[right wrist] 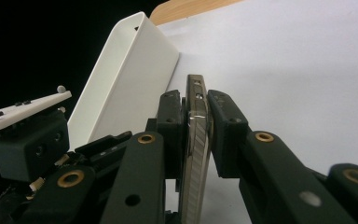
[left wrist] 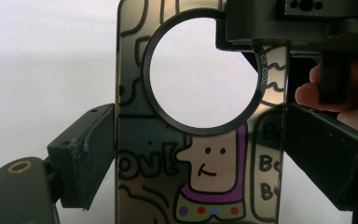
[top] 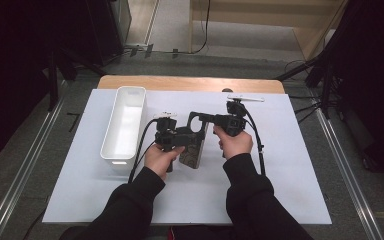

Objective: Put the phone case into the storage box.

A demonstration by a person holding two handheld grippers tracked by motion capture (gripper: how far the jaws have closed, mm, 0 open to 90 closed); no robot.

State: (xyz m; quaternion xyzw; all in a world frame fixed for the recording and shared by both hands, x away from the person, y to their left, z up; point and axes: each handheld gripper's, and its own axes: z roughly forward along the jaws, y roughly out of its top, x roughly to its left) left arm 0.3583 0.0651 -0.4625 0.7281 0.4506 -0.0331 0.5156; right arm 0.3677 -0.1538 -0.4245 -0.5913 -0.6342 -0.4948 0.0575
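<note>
At the left of the table stands a long white tray [top: 124, 125] on the white sheet [top: 280, 165]. Just right of it, the left gripper [top: 182, 136] pinches the phone case [top: 194, 145] by its two long edges, above the sheet. The right gripper [top: 203, 118] pinches the top end of the same case, its jaws pressing flat on both faces.

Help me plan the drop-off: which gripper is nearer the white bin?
Left. The left gripper holds the phone case just beside the white bin; the right gripper grips it farther away.
</note>
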